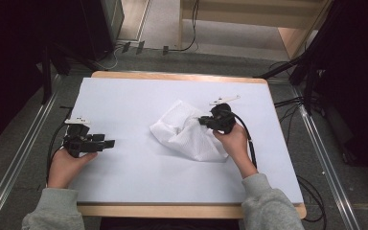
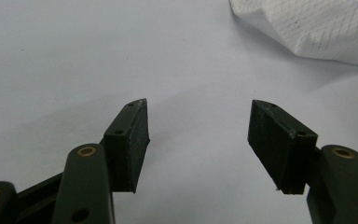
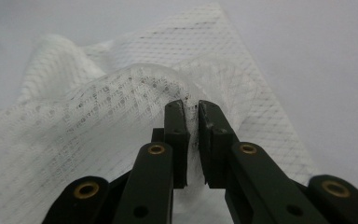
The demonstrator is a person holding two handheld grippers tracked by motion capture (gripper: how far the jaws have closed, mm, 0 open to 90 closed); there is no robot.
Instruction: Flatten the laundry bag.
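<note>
A person's right gripper (image 1: 205, 120) pinches a raised fold of the white cloth (image 1: 184, 132) lying crumpled just right of centre on the white-covered table (image 1: 124, 100). In the right gripper view its jaws stand nearly together with a ridge of the mesh-patterned cloth (image 3: 121, 107) caught between the pads. The left gripper (image 1: 106, 143) rests near the table's left edge, well apart from the cloth, its jaws wide open and holding nothing; the left gripper view shows bare table between them and a corner of the cloth (image 2: 317, 28) beyond. The step in hand appears to be the first grasp, taking up one part of the cloth to spread or fold it. The next move likely calls for lifting the pinched fold clear without letting it slip, while the left gripper crosses to take a free corner.
</note>
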